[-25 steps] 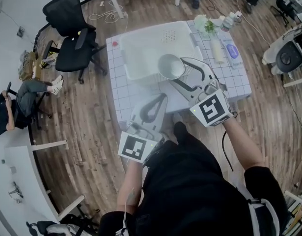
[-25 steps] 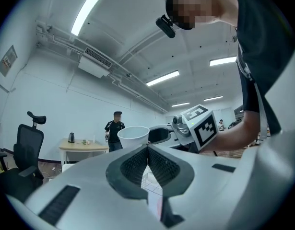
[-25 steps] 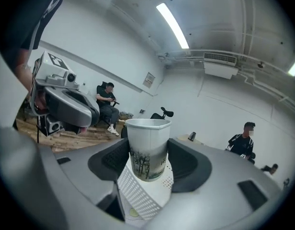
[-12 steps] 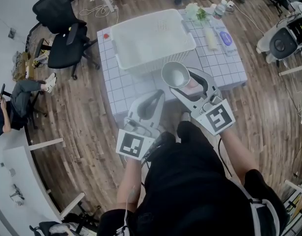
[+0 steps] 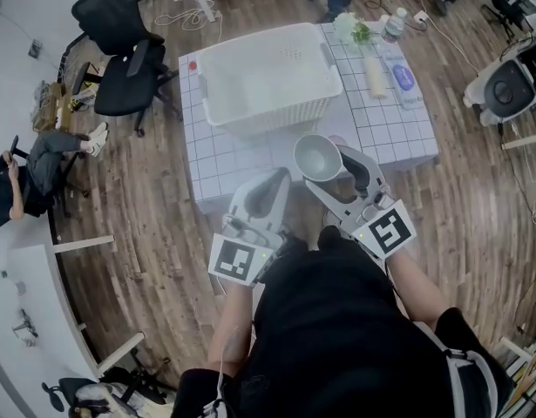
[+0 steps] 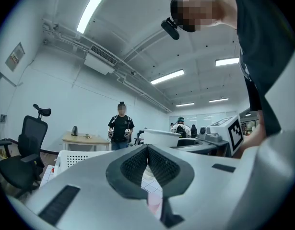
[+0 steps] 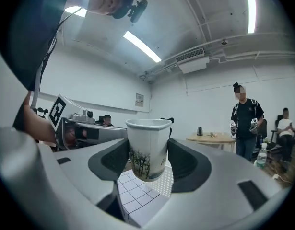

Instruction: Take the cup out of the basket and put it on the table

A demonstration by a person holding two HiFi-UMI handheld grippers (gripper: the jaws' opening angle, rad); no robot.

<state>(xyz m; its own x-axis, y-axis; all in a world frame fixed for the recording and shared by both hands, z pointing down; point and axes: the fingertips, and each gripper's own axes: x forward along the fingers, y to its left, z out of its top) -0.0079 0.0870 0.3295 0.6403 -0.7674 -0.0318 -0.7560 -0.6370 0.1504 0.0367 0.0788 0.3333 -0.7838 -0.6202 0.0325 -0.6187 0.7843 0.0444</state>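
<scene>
Paper cup [image 7: 147,150], clamped upright between the pads of the right gripper [image 5: 337,171]; the rim is squeezed out of round. Left gripper [image 6: 148,152] is clenched on nothing, just to the left, over the table's near edge. The cup hangs clear of the basket [image 5: 276,116], above the near strip of the white gridded table [image 5: 220,159].

Step in hand, as I judge it: set-down. Lower straight onto bare tiles on the near side of the basket and keep the cup level. Wait for the base to sit flat, then ease the jaws apart gently, since the thin wall may spring back and tip it.
</scene>
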